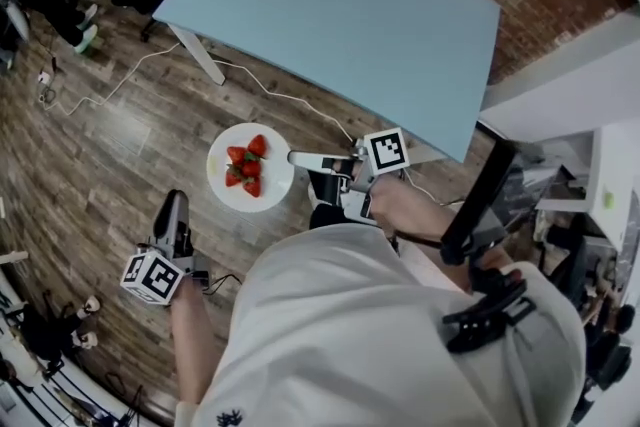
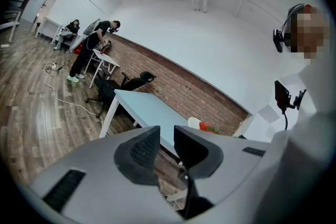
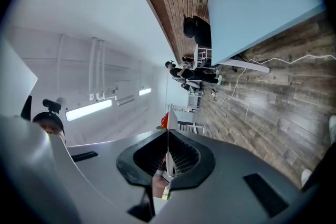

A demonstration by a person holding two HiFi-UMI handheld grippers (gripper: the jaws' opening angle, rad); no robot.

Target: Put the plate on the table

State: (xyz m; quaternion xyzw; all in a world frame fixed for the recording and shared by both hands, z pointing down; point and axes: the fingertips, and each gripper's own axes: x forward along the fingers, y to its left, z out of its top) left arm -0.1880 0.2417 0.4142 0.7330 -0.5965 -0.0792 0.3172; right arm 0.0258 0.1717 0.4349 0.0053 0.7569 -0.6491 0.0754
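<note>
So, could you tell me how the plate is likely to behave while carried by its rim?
The plate looks stiff: it sits level though the right tongs pinch only its rim. That edge grip may let it tip or slip. The loose strawberries would probably roll if it tilts.

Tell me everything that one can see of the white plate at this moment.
The plate is round, white and smooth, perhaps ceramic. Several red strawberries lie near its middle. It hangs roughly level above the wooden floor, not yet on the light blue table. The right hand-held gripper is shut on its rim, at its right edge in the head view; nothing else touches it.
</note>
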